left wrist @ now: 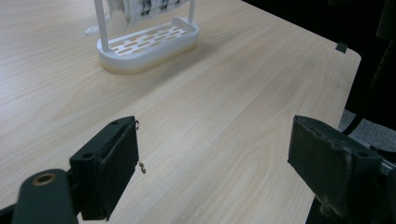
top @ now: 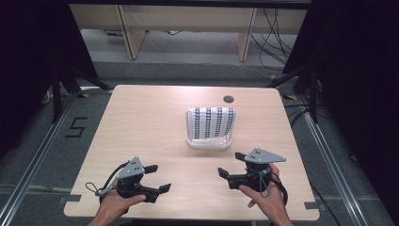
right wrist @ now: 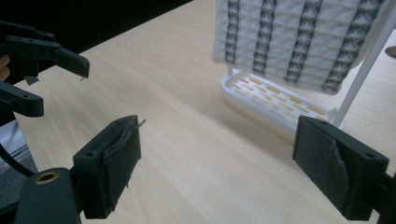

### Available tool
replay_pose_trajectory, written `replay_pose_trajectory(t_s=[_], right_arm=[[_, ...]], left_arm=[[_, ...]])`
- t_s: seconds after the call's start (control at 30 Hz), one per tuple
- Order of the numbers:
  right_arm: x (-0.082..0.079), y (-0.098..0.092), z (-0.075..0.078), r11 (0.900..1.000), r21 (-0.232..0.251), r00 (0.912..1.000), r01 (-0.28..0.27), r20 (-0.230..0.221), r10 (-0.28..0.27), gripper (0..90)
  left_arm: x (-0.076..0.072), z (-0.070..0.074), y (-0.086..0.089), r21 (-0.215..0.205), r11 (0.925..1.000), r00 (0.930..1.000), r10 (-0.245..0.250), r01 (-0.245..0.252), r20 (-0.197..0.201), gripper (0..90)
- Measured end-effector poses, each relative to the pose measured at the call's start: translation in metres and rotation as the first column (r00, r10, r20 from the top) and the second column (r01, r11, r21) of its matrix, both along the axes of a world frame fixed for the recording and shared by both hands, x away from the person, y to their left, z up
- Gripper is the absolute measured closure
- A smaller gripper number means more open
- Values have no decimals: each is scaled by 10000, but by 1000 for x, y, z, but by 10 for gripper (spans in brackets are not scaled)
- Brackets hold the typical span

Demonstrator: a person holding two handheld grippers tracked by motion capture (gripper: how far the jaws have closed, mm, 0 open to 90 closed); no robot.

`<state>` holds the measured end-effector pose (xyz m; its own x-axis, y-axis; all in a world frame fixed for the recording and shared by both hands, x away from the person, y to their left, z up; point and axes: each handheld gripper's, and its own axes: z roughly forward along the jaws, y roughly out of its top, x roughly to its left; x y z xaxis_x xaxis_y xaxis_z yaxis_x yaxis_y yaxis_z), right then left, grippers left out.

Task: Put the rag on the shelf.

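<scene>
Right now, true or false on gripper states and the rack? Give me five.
1. Both grippers hold nothing. True: left gripper and right gripper have jaws apart over bare table.
2. A patterned cloth hangs on the white rack. True.
3. The rack lies tipped on its side. False: it stands upright on its slotted base.
4. The right gripper touches the cloth. False: it is well short of it.
5. The cloth is plain red. False: white with dark patterned stripes.

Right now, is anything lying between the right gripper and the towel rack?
No. In the high view, bare table runs from the right gripper to the towel rack; the right gripper view shows the same stretch bare.
</scene>
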<state>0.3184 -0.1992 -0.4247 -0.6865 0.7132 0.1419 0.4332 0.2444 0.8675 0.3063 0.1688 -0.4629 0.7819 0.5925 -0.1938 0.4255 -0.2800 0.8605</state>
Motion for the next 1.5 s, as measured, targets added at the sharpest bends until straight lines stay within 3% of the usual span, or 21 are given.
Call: replay_pose_trajectory(t_s=[0.07, 0.17, 0.27, 0.33, 0.43, 0.47, 0.5, 0.53, 0.63, 0.67, 0.7, 0.73, 0.87, 0.93, 0.97, 1.1, 1.2, 1.23, 1.27, 1.33, 1.5], right_arm=[[-3, -1, -4, 10000, 13, 9993, 39, -359, -38, 165], [-4, -2, -12, 9997, -244, 10000, -87, -18, 87, 165], [-9, 0, -18, 9999, -100, 9982, -48, -598, 42, 165], [-9, 0, -24, 9998, -152, 9986, -156, -501, 148, 165], [-11, -3, -28, 9996, -279, 9976, -88, -684, 68, 165], [-11, -4, -31, 9995, -286, 9976, -132, -690, 112, 165], [-13, -3, -33, 9999, -157, 9966, -34, -827, 21, 165], [-14, -4, -36, 9999, -150, 9955, -50, -946, 36, 165], [-15, -7, -43, 9995, -291, 9958, -141, -909, 114, 165], [-18, -8, -44, 9994, -335, 9927, -2, -1208, -38, 164], [-17, -10, -47, 9993, -371, 9943, -32, -1065, -8, 164], [-20, -10, -49, 9997, -236, 9902, 75, -1395, -107, 164], [-23, -17, -54, 9971, -762, 9934, 24, -1145, -112, 165], [-27, -18, -55, 9981, -592, 9901, 148, -1383, -229, 165], [-27, -20, -56, 9978, -668, 9918, 52, -1273, -137, 165], [-31, -24, -60, 9963, -855, 9903, 35, -1383, -154, 165], [-34, -24, -64, 9950, -999, 9905, 77, -1357, -213, 165], [-37, -23, -63, 9937, -1089, 9864, 282, -1582, -453, 165], [-36, -24, -65, 9917, -1283, 9914, 129, -1275, -294, 165], [-38, -23, -65, 9873, -1581, 9912, 130, -1283, -336, 168], [-38, -22, -65, 9861, -1664, 9928, -3, -1183, -197, 170]], left_arm=[[-1, -3, 0, 9, 10000, 10000, -1, 2, -65, 155], [-4, -8, 0, 106, 9999, 10000, 26, -25, -41, 155], [-7, -13, 0, 219, 9997, 9999, 49, -46, -154, 155], [-9, -17, -1, 249, 9997, 9999, -38, 42, -164, 155], [-12, -21, 2, 817, 9967, 10000, 4, -1, -32, 155], [-12, -24, 1, 468, 9989, 10000, -17, 20, -82, 155], [-13, -26, 1, 464, 9989, 9998, -14, 23, -194, 155], [-14, -27, 1, 691, 9976, 9998, -6, 20, -200, 155], [-15, -34, 1, 757, 9971, 9998, -30, 46, -203, 155], [-15, -36, 0, 762, 9971, 9995, -66, 89, -304, 155], [-16, -37, -1, 908, 9958, 9993, -36, 70, -383, 155], [-16, -38, -2, 895, 9959, 9992, -114, 147, -375, 155], [-18, -39, -4, 758, 9969, 9991, -192, 220, -366, 155], [-20, -40, -4, 849, 9959, 9990, -292, 320, -344, 155], [-22, -41, -5, 675, 9976, 9990, -151, 180, -432, 155], [-25, -41, -5, 848, 9960, 9986, -247, 286, -470, 155], [-26, -42, -6, 689, 9972, 9984, -258, 292, -496, 155], [-27, -41, -5, 855, 9959, 9983, -242, 287, -526, 155], [-28, -42, -6, 750, 9968, 9985, -250, 286, -492, 155], [-27, -42, -6, 777, 9964, 9981, -308, 349, -526, 155], [-27, -43, -7, 624, 9976, 9982, -258, 292, -543, 155]])
